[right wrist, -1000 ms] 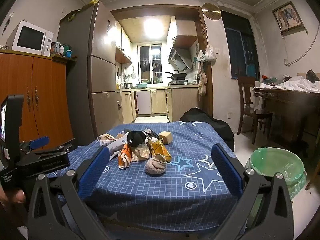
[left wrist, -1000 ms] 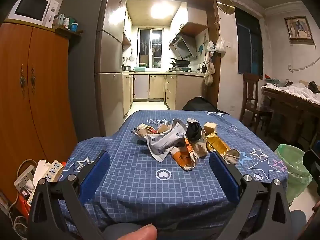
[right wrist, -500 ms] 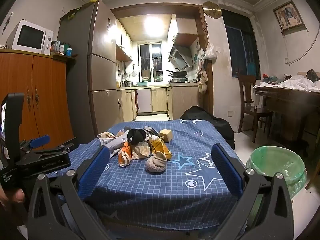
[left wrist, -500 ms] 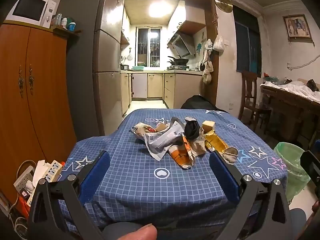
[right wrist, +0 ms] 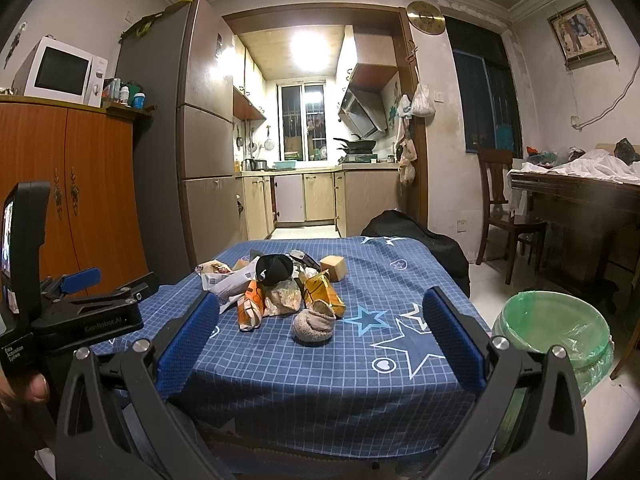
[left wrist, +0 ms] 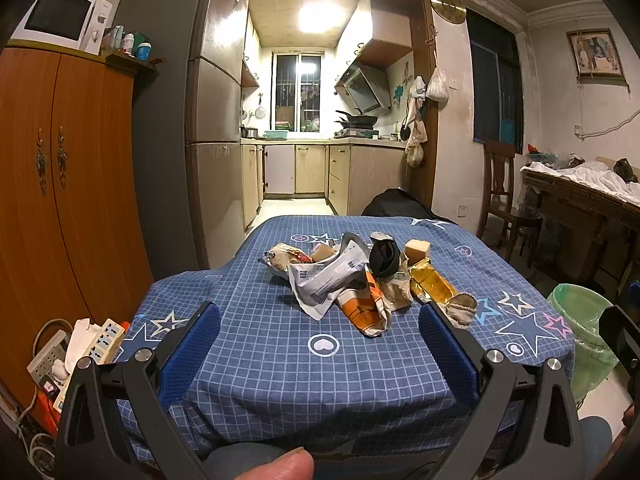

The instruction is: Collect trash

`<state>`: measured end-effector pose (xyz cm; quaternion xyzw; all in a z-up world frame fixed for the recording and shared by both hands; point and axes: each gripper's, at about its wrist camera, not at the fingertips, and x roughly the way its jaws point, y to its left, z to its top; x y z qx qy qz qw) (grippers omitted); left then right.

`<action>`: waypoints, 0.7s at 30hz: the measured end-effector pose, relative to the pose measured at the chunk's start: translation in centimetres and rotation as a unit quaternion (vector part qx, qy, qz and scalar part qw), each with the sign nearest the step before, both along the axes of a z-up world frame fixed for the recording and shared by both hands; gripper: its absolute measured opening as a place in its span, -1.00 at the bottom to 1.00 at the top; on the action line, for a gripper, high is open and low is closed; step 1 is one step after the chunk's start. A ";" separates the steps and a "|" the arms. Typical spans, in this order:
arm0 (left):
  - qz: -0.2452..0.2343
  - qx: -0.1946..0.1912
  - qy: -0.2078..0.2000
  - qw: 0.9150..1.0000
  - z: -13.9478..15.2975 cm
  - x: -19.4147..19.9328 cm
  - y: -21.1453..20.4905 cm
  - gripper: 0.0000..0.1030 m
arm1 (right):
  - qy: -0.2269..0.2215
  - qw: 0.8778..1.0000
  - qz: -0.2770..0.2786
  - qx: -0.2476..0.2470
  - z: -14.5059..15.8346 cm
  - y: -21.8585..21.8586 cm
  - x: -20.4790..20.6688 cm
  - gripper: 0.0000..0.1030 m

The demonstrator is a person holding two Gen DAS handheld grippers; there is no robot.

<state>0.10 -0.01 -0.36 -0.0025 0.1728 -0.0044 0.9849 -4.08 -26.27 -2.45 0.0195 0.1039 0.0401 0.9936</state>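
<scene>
A pile of trash lies in the middle of a blue star-patterned tablecloth: a white crumpled wrapper, an orange packet, a gold packet, a black wad, a tan cube and a beige balled sock. The pile also shows in the right wrist view. A bin with a green liner stands on the floor right of the table. My left gripper is open and empty, short of the pile. My right gripper is open and empty, facing the sock.
A wooden cabinet and power strips are at the left. A fridge stands behind the table. A chair and a cluttered wooden table are at the right. The left gripper's body shows at the right view's left.
Both grippers have risen slightly and eased toward the table; the pile sits a little lower in both views. Nothing on the table moved.
</scene>
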 end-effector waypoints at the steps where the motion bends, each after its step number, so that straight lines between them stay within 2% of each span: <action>1: 0.000 0.000 0.001 1.000 -0.1 0.0 0.0 0.92 | 0.000 1.000 0.000 0.000 0.0 0.0 0.0 0.91; 21: 0.001 0.002 0.006 1.000 -0.2 0.1 -0.3 0.92 | 0.008 1.000 0.002 0.001 -0.5 -0.1 0.3 0.91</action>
